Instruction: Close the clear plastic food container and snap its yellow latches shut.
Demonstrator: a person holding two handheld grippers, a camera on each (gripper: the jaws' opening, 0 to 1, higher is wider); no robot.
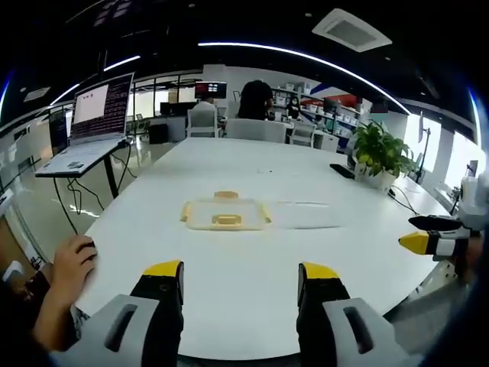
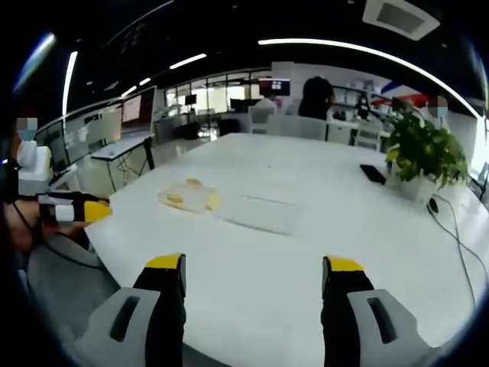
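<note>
Lying near the middle of the broad white table [image 1: 252,283], the clear plastic food container with yellow latches [image 1: 225,214] is seen flat on the surface, with a clear flat lid-like sheet [image 1: 306,215] stretched out just beside it. In the right gripper view the same container [image 2: 190,197] is found toward the table's near-left part, the clear sheet [image 2: 263,213] again beside it.

The left gripper [image 1: 240,277], grey with black yellow-tipped jaws, is held with its jaws spread wide and nothing between them, short of the container at the table's near edge. The right gripper [image 2: 254,272] is likewise spread apart and empty, well apart from the container. Each gripper is caught at the edge of the other's view: the right gripper's yellow tip [image 1: 416,242] and the left gripper's tip [image 2: 90,211].

A hand [image 1: 70,267] is rested at the table's edge. A potted green plant in a white pot [image 1: 378,157] and a small black flat device [image 1: 341,170] are placed on the far right of the table, a black cable [image 2: 458,229] being run along that side. An open laptop on a stand [image 1: 95,122] is set to the left of the table. Grey office chairs [image 1: 256,130] and a seated person in dark clothing [image 1: 254,99] are seen beyond the far end. Nothing is placed between the grippers and the container.
</note>
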